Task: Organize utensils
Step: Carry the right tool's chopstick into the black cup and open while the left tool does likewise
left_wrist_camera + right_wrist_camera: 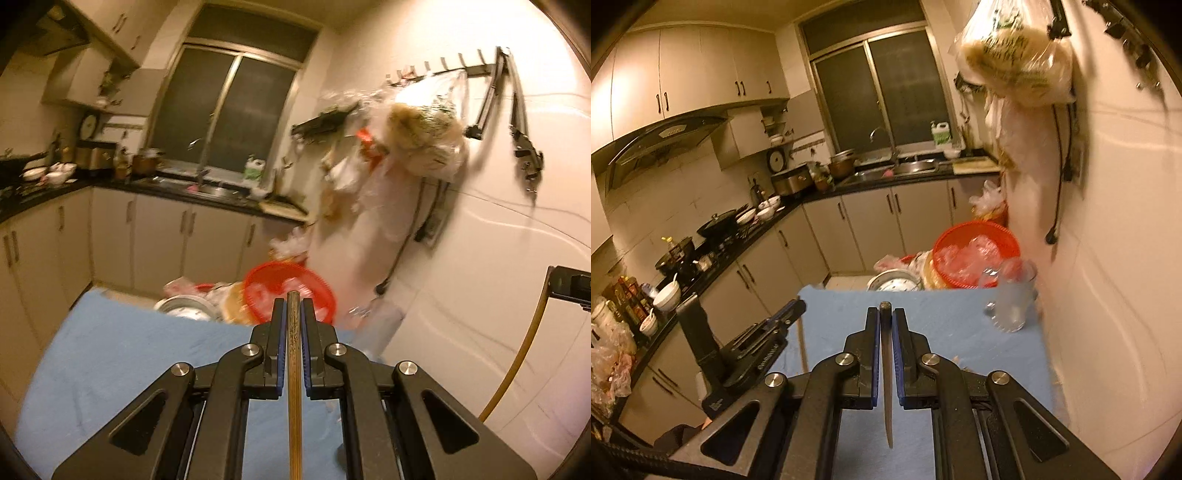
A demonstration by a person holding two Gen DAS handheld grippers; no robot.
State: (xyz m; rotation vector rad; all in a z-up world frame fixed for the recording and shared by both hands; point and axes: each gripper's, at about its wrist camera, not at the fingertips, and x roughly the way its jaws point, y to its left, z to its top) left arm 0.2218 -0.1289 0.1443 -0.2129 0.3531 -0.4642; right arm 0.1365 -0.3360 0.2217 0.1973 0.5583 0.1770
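While warm light fills the kitchen, one L-shaped run of cabinets (846,221) with a dark counter (871,184) lines two walls, and one dark window (882,92) sits above one sink (916,167). One range hood (665,136) hangs over the stove at the left. On the white wall (498,221) one hook rail (443,70) carries one big plastic bag (424,136).

One blue cloth (945,325) covers the tabletop. At its far edge sit one red basket (975,254) and one white bowl (894,284). One clear glass (1012,299) stands on the cloth near the wall, blurred.

Two chopsticks show, one per tool. The left hand-held gripper (294,306) is closed tight on one brown chopstick (294,387), lying lengthwise between its pads above the cloth. The right hand-held gripper (885,314) is likewise clamped on one paler chopstick (887,398), its lower end hanging over the cloth.
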